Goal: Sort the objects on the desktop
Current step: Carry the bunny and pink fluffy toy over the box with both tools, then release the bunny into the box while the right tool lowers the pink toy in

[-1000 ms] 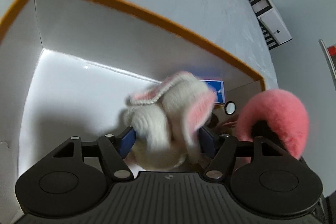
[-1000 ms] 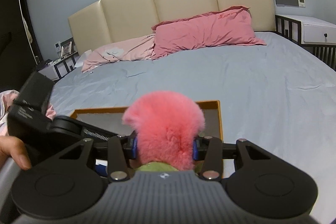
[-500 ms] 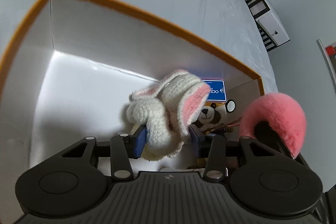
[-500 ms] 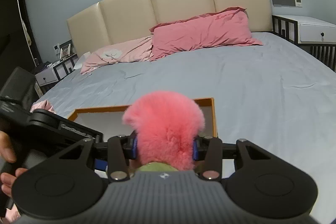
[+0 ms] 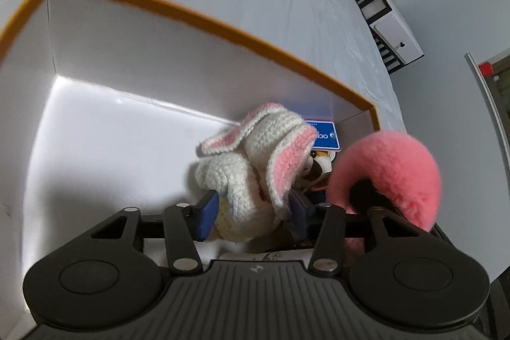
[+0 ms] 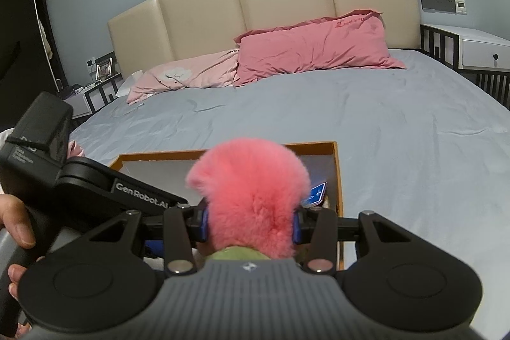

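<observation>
My left gripper (image 5: 251, 212) is shut on a white crocheted bunny with pink ears (image 5: 255, 168) and holds it over the inside of a white box with an orange rim (image 5: 204, 21). My right gripper (image 6: 251, 225) is shut on a fluffy pink plush (image 6: 251, 196), which also shows in the left wrist view (image 5: 389, 171) at the box's right end. A blue card (image 5: 325, 136) and a small brown-and-white plush (image 5: 318, 168) lie in the box's far right corner, partly hidden by the bunny.
The box sits on a grey bed sheet (image 6: 398, 133). Pink pillows (image 6: 312, 50) and a beige headboard (image 6: 255, 8) are at the far end. A white nightstand (image 6: 481, 53) stands at the right. The left gripper's body (image 6: 95, 190) is close on my right gripper's left.
The left gripper has closed on the bunny and steadied over the box's right part. The right gripper has held the pink plush in place throughout.
</observation>
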`<state>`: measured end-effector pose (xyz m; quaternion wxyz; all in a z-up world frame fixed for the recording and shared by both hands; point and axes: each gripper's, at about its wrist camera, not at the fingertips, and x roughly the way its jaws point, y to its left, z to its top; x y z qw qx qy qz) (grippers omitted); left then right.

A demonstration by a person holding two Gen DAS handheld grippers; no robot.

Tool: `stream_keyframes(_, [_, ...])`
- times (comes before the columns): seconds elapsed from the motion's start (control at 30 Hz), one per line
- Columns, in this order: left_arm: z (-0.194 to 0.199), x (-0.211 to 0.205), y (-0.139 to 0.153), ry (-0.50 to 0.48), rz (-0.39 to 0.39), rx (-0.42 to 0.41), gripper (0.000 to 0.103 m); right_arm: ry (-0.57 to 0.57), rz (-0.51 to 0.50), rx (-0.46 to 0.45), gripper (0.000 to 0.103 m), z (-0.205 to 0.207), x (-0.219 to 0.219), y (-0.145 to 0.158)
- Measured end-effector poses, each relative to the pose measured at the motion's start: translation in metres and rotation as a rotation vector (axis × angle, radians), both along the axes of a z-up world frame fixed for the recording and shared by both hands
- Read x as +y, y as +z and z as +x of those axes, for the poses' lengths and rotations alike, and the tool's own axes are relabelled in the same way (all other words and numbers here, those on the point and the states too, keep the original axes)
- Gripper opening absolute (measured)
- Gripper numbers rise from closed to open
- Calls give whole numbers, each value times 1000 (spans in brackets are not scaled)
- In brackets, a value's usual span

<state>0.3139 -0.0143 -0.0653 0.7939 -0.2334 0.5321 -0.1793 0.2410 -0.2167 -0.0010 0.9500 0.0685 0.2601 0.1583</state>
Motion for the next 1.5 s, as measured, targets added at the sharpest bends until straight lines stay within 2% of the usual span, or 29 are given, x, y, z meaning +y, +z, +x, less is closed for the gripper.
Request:
stream_keyframes(0.13, [-7, -1, 20, -5, 13, -63, 67, -4, -5, -2, 46, -3, 0, 1])
stream_keyframes(0.33, [-32, 21, 44, 16, 50, -139, 68, 12, -13, -22, 46, -9, 7, 13])
stream_keyframes(0.47, [-46, 34, 58, 10, 155, -183, 68, 37, 8, -9, 46, -9, 14, 25])
stream_keyframes(0.57, [-49, 47, 63, 61, 234, -205, 68, 63, -10, -6, 46, -7, 26, 35])
stream_keyframes(0.73, [-41, 77, 62, 152, 185, -152, 68, 120, -78, 28, 46, 6, 59, 50])
stream_keyframes(0.87, [-33, 89, 57, 169, 117, -116, 68, 150, -151, 85, 46, 28, 87, 52])
stream_keyframes(1.0, [-29, 93, 56, 166, 124, -122, 68, 175, -217, 185, 46, 56, 111, 38])
stream_keyframes(1.17, [-29, 88, 53, 142, 130, -115, 68, 177, -347, 239, 47, 81, 132, 14])
stream_keyframes(1.5, [-28, 88, 53, 156, 131, -102, 68, 169, -534, 239, 45, 92, 144, -4])
